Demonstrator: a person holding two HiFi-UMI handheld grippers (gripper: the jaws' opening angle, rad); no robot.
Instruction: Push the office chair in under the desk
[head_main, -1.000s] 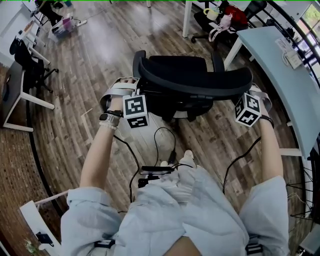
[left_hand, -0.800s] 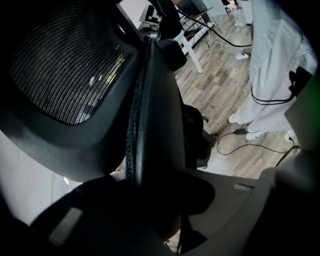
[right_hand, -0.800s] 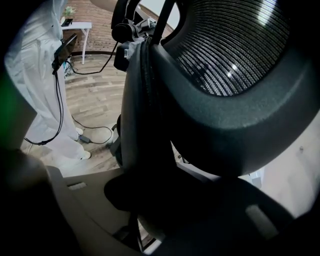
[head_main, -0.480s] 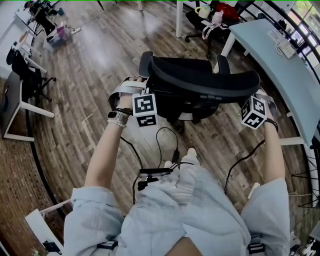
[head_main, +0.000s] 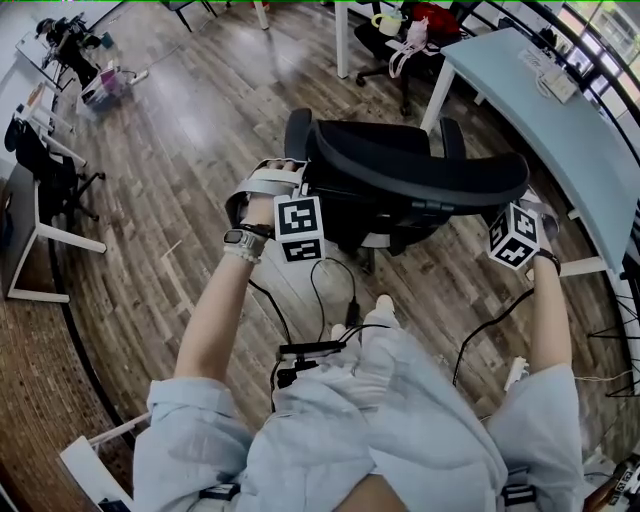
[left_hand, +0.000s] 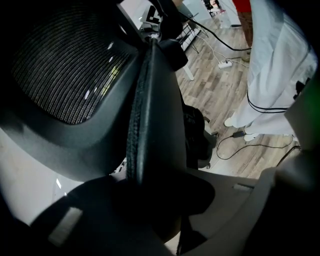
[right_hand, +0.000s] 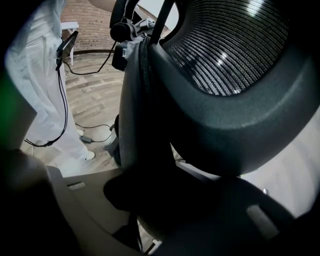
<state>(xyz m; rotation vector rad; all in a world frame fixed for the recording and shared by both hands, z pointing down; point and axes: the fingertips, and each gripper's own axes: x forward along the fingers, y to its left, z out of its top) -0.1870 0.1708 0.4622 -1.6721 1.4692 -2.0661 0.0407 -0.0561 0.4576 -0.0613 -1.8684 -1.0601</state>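
**A:** What do we read at the jaws of the left gripper (left_hand: 160, 200)?

**B:** We see both jaws closed on the rim of the backrest (left_hand: 150, 120). The rim runs down between them, with the mesh panel on the left of that view.

**A:** And at the right gripper (right_hand: 165, 200)?

**B:** We note the mirror case. Its jaws clamp the opposite rim of the same backrest, and the mesh lies to the right of that view.

**A:** Where do we place the office chair (head_main: 410, 170) relative to the two grippers?

**B:** In the head view the backrest spans the gap between them, with one gripper at each end. The seat lies beyond the backrest, away from us.

**A:** Where does the chair stand relative to the desk (head_main: 545, 115)?

**B:** We find it on the wood floor (head_main: 190, 130), left of the pale desk top in the head view. The right end of the backrest is near the desk edge. The seat is not under the top.

**A:** Anything closer to us?

**B:** Black cables (head_main: 330, 285) lie on the floor between the chair base and our legs.
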